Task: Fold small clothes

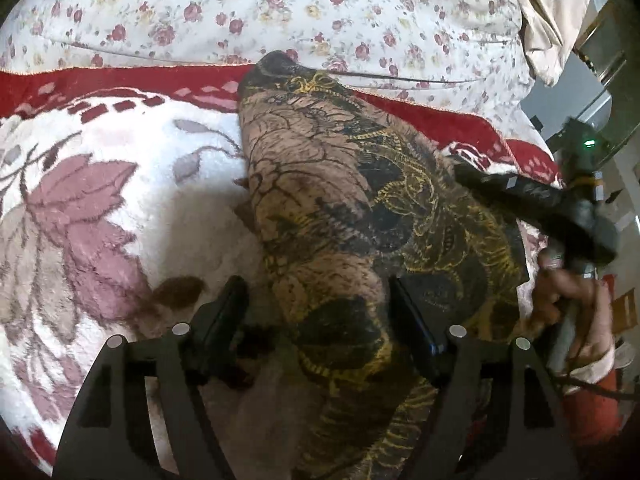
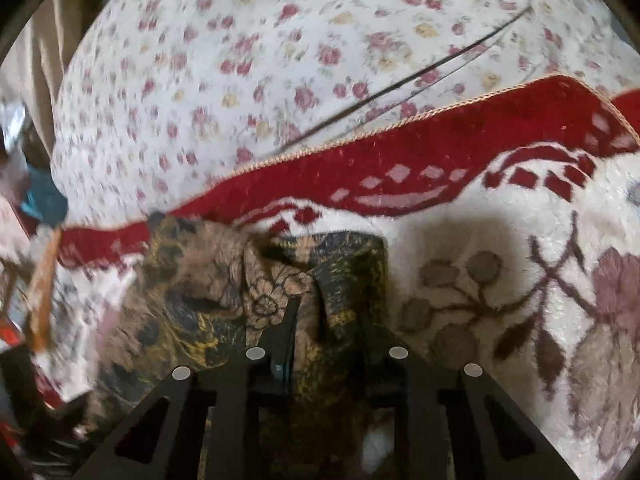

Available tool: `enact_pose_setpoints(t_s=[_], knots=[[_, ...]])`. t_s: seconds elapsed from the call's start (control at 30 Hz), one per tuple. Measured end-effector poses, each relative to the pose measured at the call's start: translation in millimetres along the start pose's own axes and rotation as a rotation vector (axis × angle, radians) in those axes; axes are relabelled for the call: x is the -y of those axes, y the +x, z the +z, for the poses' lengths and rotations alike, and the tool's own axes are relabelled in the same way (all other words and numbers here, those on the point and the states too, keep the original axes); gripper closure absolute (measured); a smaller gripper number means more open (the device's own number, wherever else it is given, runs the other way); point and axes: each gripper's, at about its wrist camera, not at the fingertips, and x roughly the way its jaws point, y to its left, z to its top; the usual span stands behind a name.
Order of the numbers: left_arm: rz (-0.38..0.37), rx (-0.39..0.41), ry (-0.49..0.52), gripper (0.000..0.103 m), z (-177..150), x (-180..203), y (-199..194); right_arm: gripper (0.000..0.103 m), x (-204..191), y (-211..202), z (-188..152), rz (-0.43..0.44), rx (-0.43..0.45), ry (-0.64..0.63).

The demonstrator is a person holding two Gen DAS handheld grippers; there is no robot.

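Soft, limp patterned garment [image 1: 340,200] lies on the blanket [image 1: 100,200]; your left claw [image 1: 316,312] straddles it, spread, while your right claw [image 2: 326,320] pinches a fold. Grip hems.

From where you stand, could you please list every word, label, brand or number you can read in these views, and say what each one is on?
None: no readable text appears in either view.
The patterned garment carries only gold and black floral print, no lettering.
The red and white blanket and the floral sheet show flowers only.
The right gripper, seen from the left wrist, has pale patches too blurred to read and a green light, not a sign.
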Motion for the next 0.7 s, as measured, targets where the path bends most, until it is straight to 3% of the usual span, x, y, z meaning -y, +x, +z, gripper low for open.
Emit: enact_pose_setpoints(t_s=[0.07, 0.13, 0.2, 0.3, 0.33, 0.4, 0.47, 0.57, 0.67, 0.7], knots=[[0.002, 0.001, -0.008, 0.027, -1, 0, -2, 0.081, -6, -24, -2, -0.012, 0.040, -0.016], [0.016, 0.002, -0.014, 0.027, -2, 4, -2, 0.080, -23, -44, -7, 0.045, 0.060, -0.056], [0.041, 0.005, -0.001, 0.028, -4, 6, -4, 0.080, -46, -56, -21, 0.121, 0.032, -0.133], [0.072, 0.011, 0.018, 0.028, -7, 12, -7, 0.080, -71, -52, -44, 0.159, -0.015, -0.230], [0.081, 0.011, 0.022, 0.028, -7, 13, -8, 0.081, -75, -47, -54, 0.138, -0.033, -0.270], [0.087, 0.017, 0.037, 0.028, -9, 18, -11, 0.083, -67, -27, -73, 0.013, -0.070, -0.337], [0.111, 0.022, 0.056, 0.028, -11, 22, -13, 0.087, -52, -23, -82, 0.049, -0.055, -0.293], [0.148, 0.036, 0.086, 0.028, -13, 28, -18, 0.086, -62, -36, -82, 0.022, -0.058, -0.304], [0.153, 0.041, 0.081, 0.028, -16, 29, -22, 0.079, -75, -57, -84, 0.031, -0.029, -0.339], [0.156, 0.042, 0.079, 0.028, -17, 29, -22, 0.070, -76, -61, -87, 0.038, -0.020, -0.343]])
